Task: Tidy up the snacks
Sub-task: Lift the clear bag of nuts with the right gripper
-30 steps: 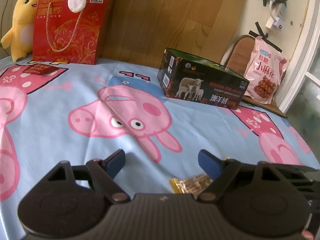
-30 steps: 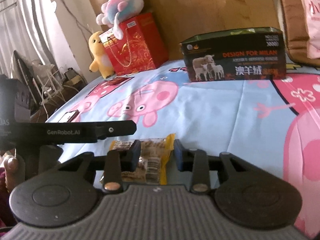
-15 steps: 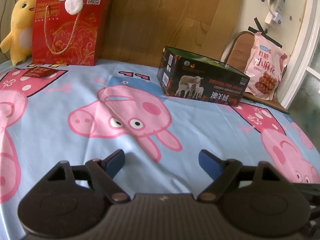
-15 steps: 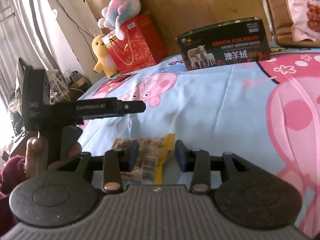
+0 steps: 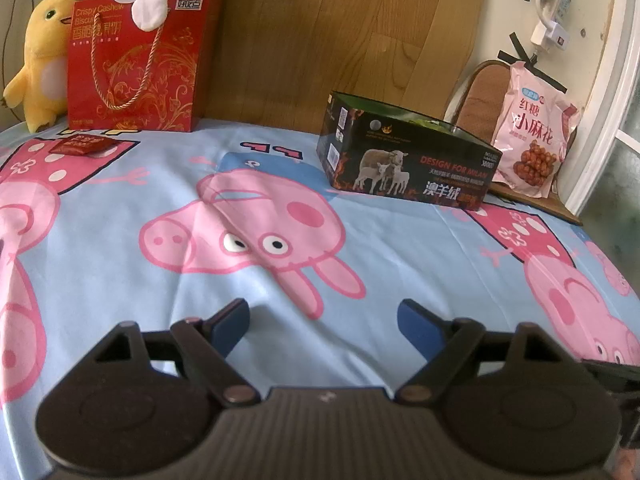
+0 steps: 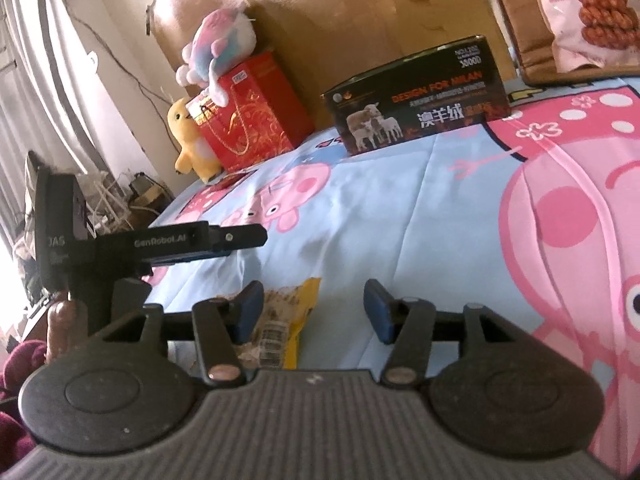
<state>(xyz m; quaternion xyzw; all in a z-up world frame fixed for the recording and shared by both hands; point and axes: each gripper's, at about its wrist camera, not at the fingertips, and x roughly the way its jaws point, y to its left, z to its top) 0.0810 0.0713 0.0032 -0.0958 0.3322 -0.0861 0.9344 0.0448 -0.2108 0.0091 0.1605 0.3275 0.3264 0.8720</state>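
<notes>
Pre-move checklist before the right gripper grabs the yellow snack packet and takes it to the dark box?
1. Right gripper open: ok, fingers spread wide.
2. Yellow snack packet centred between the fingers: not ok, it lies beside the left finger, off to that side.
3. Packet free of any grip: ok, it lies flat on the bedsheet.
4. Left gripper empty and open: ok.
5. Left gripper out of the way: cannot tell, it reaches in close on the right gripper's left side.
6. Dark box open on top: ok in the left wrist view; room inside cannot tell.
</notes>
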